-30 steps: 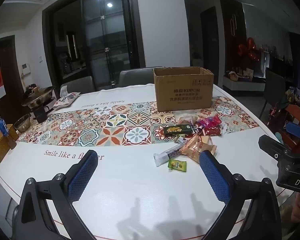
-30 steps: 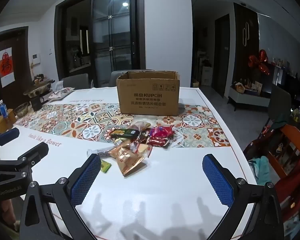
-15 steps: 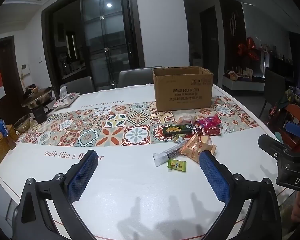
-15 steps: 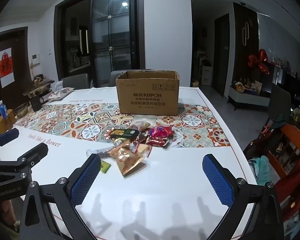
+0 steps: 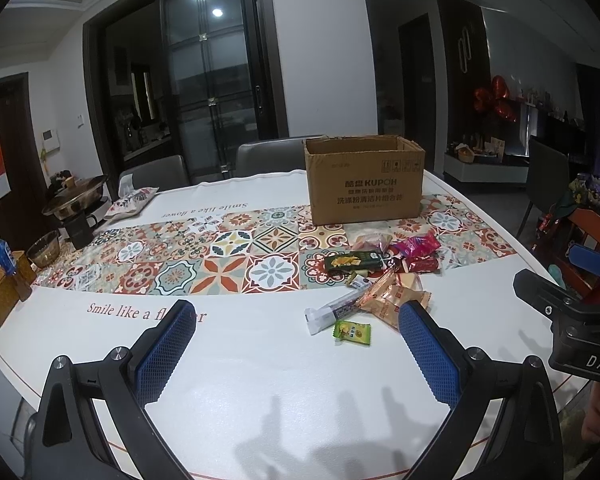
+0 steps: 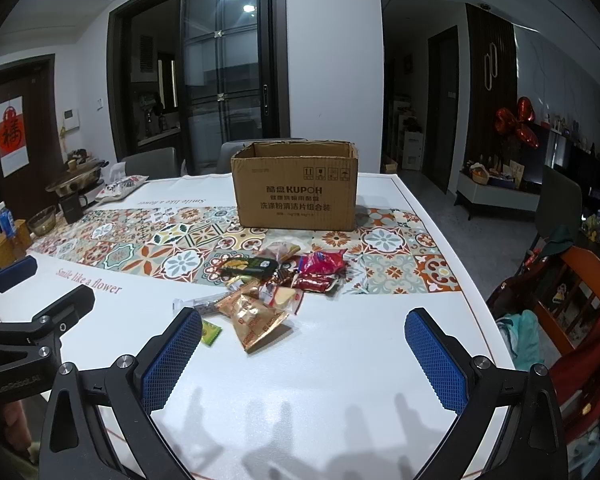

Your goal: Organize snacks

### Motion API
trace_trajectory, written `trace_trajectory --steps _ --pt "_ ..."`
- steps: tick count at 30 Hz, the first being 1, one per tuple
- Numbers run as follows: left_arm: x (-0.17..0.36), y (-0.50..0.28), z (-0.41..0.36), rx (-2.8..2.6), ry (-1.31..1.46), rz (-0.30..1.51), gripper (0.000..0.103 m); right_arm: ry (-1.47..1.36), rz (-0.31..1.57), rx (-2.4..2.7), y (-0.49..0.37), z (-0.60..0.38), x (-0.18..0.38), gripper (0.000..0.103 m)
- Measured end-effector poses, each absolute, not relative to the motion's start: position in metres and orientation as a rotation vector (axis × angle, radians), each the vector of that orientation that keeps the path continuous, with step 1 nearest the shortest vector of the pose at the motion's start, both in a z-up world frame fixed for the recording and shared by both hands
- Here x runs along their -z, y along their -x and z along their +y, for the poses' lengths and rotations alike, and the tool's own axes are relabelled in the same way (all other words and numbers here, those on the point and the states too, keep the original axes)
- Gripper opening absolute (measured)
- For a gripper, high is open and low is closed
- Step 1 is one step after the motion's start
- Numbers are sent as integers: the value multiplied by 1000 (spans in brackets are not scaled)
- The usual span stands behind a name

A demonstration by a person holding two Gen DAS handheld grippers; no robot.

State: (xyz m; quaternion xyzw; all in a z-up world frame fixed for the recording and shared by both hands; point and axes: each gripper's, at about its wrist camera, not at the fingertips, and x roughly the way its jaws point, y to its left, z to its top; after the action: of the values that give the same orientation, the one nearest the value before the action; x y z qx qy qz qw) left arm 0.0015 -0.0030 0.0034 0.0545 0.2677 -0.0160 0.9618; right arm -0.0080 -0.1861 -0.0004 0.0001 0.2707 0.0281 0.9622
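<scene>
Left wrist view: left gripper (image 5: 296, 334) hovers level, jaws wide apart.

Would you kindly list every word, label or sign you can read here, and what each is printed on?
"KUPOH": cardboard box; the Chinese lines beneath it are too blurred to read.
"Smile like a flower": tablecloth, repeated upside down at the far edge.
"DAS": right tool's body, cut off.
"GenRobot.AI": left tool's body.
Snack wrappers: unreadable.
</scene>
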Motion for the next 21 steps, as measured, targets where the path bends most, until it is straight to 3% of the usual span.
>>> trace_trajectory --steps 21 --pt "-7 2 -6 31 -111 536 103 -1 548 -58 9 -187 0 102"
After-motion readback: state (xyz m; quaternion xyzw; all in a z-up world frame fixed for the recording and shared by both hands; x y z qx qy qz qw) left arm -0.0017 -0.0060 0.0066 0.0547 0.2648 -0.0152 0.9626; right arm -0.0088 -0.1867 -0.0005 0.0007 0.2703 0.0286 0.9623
